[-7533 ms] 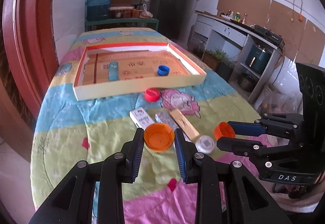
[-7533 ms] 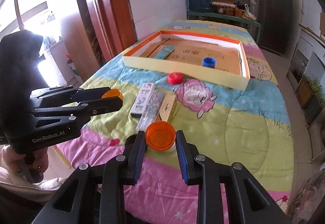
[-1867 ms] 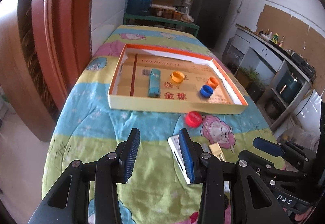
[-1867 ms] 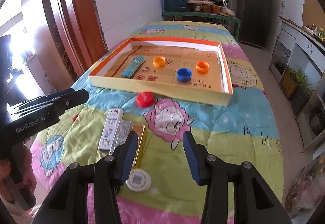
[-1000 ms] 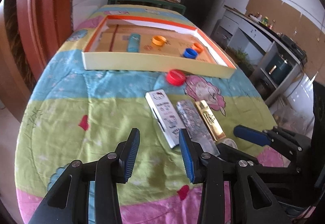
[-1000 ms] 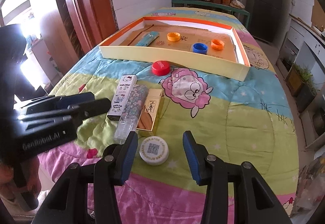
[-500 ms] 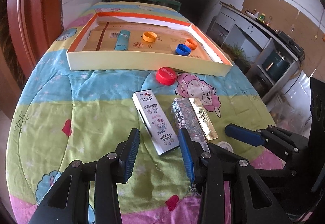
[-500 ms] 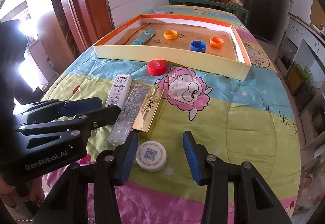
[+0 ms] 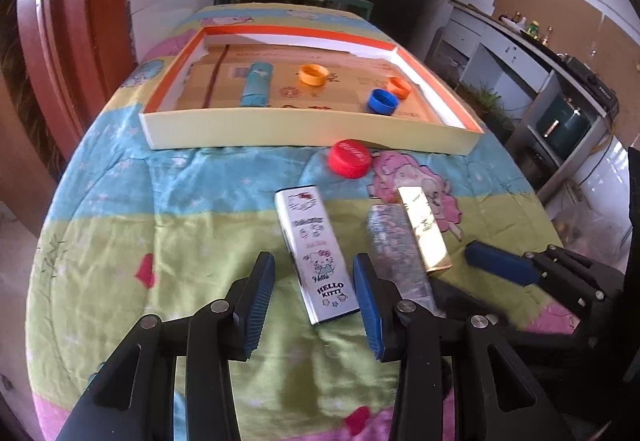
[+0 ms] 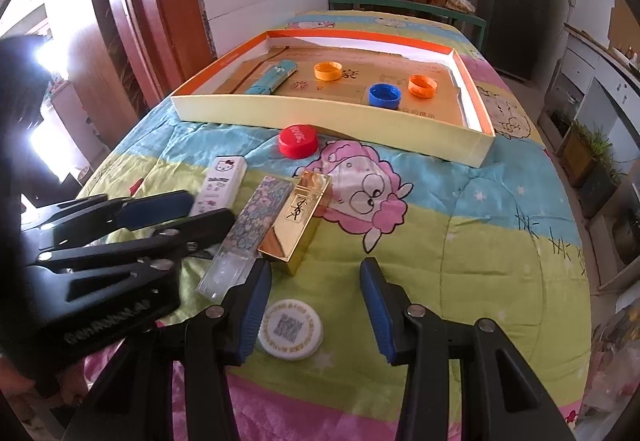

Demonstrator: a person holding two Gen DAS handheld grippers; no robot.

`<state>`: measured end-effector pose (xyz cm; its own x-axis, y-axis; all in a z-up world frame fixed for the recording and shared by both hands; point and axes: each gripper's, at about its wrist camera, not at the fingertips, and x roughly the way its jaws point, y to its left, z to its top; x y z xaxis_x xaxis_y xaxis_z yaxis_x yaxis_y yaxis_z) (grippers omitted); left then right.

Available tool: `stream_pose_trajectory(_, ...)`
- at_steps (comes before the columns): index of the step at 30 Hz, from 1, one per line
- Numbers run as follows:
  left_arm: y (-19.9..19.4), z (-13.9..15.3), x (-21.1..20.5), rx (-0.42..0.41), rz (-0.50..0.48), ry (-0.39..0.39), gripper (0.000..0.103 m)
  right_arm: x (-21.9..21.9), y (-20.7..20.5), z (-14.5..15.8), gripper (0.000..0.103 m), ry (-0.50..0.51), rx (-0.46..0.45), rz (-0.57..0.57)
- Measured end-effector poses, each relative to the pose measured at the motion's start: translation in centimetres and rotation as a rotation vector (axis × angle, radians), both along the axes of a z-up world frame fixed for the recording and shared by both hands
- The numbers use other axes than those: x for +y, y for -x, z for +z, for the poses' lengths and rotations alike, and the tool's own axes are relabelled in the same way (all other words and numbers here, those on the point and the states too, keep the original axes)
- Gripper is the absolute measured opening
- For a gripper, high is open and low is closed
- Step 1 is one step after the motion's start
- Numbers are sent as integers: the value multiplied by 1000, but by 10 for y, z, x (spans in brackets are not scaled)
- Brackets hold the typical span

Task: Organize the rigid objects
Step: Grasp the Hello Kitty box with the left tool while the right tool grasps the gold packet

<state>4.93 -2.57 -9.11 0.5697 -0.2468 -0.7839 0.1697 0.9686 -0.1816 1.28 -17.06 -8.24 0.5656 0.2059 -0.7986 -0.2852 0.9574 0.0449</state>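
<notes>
Kitchen-side table under a cartoon-print quilt (image 10: 460, 241), shelves and a dark fridge at the upper edge of both views.

Already sorted — inside the shallow cardboard tray (image 10: 320, 117) at upper centre: a teal box (image 10: 272, 76) at its left, a yellow-orange cap (image 10: 328, 71), a blue cap (image 10: 384, 95), an orange cap (image 10: 422, 86).

Left to sort — on the quilt, outside the tray:
- red cap (image 10: 298, 141), just below the tray's near wall.
- white Hello Kitty box (image 9: 316, 255), lower centre of the left wrist view.
- floral-patterned box (image 10: 256, 225), touching the gold one.
- gold box (image 10: 298, 215), centre of the right wrist view.
- white round lid (image 10: 290, 329) with a printed code, lowest of all.

Left gripper (image 9: 316, 297): jaws spread, pinching nothing; the near end of the Hello Kitty box lies between them, with a gap showing on either side.

Right gripper (image 10: 316, 305): jaws spread and empty, the white lid lying between them, towards the left finger.

Judgement: roughly the halfway mark — four items in, five out.
</notes>
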Motion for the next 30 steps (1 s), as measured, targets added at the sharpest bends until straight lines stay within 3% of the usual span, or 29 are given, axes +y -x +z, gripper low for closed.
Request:
stream_pose_trajectory(6, -3, 1, 18, 19, 30, 7, 42, -14, -8, 1, 46, -21, 6, -47)
stream_pose_trajectory(15, -2, 1, 15, 18, 26, -5, 42, 3, -6, 1, 46, -12, 7, 15)
stream_pose_trajectory(21, -5, 0, 14, 17, 29, -1, 42, 9, -27, 2, 46, -19, -10, 3)
stream_pose_trajectory(23, -6, 0, 13, 15, 26, -4, 42, 10, -32, 2, 40, -21, -8, 0)
stream_pose_trajectory(25, -7, 0, 15, 8, 24, 6, 42, 9, -35, 2, 22, -45, 8, 6)
stream_pose_trajectory(28, -8, -1, 15, -8, 9, 12, 37, 9, -33, 1, 18, -38, 6, 8)
stream_pose_trajectory(29, -8, -1, 14, -11, -1, 17, 28, 8, -33, 1, 18, -43, 8, 8)
stream_pose_trajectory(30, -9, -2, 14, -9, -9, 24, 26, 6, -32, 1, 18, -51, 11, 6)
